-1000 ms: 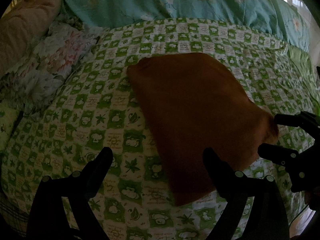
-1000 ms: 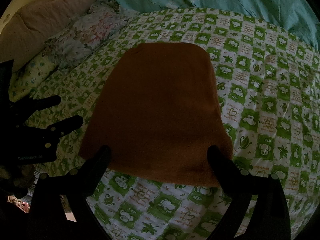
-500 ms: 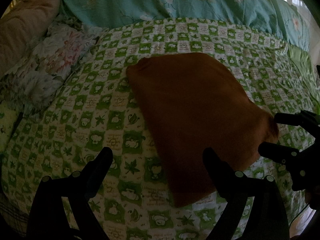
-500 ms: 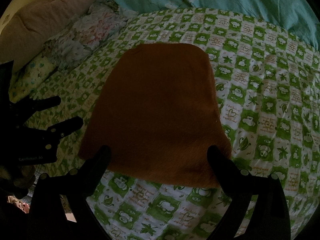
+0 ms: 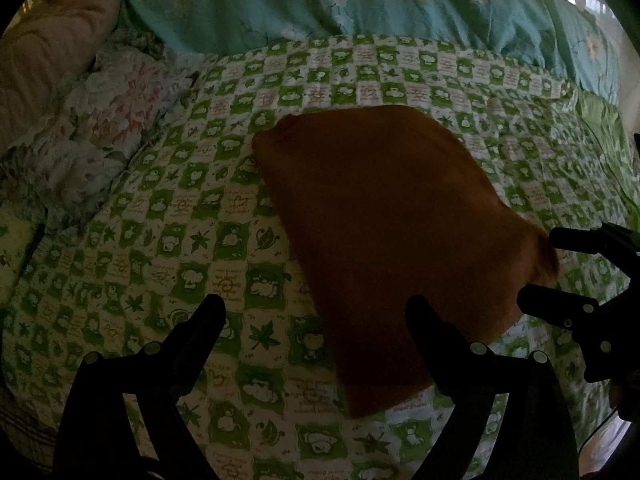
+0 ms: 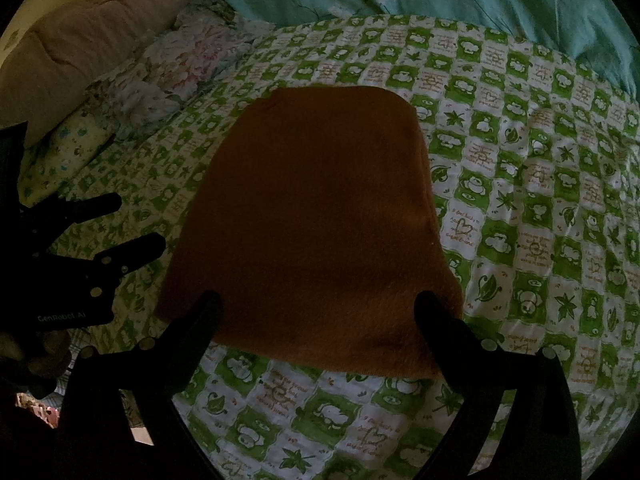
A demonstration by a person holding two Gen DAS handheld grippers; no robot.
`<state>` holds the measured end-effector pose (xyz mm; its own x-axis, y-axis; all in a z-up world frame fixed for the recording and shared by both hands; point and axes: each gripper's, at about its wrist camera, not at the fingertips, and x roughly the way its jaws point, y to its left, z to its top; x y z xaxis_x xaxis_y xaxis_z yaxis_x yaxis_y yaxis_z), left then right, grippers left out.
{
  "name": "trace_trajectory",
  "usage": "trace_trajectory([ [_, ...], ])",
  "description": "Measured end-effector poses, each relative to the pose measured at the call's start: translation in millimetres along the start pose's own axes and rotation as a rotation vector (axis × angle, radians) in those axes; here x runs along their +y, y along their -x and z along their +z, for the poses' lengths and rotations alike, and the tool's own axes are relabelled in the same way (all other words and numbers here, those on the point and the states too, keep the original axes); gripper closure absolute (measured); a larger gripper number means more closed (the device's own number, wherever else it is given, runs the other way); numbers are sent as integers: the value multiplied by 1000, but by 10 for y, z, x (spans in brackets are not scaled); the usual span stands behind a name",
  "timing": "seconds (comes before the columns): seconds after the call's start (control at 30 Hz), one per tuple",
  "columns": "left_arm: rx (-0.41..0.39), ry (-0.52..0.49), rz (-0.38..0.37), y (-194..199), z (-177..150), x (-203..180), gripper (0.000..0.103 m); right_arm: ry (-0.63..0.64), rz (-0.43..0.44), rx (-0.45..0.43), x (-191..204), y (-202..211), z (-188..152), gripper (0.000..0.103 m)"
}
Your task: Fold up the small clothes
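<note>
Cloth point(image 6: 312, 216), orange-brown and folded, is lying flat on the checked green quilt point(image 6: 520, 208), with the left gripper point(image 5: 316, 320) and right gripper point(image 6: 320, 308) hovering at its near edge, jaws gaping wide and empty.

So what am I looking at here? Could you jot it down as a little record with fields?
setting: a bed with a green-and-white checked quilt
garment: an orange-brown cloth, lying flat on the quilt, already a compact shape
left claw: open, holding nothing, one finger over the cloth's near edge
right claw: open, holding nothing, over the cloth's near edge
behind: teal floral duvet
left side: floral pillow and a beige padded cushion
lighting: dim
</note>
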<state>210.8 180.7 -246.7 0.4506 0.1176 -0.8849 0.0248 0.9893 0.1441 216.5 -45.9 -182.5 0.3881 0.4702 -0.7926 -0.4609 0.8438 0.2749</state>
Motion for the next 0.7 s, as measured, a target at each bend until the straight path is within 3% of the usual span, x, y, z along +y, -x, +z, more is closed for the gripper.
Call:
trace_trajectory([
  [0.7,2,3,-8,-81,34,54,11,2,0,1,-3,0,13,6],
])
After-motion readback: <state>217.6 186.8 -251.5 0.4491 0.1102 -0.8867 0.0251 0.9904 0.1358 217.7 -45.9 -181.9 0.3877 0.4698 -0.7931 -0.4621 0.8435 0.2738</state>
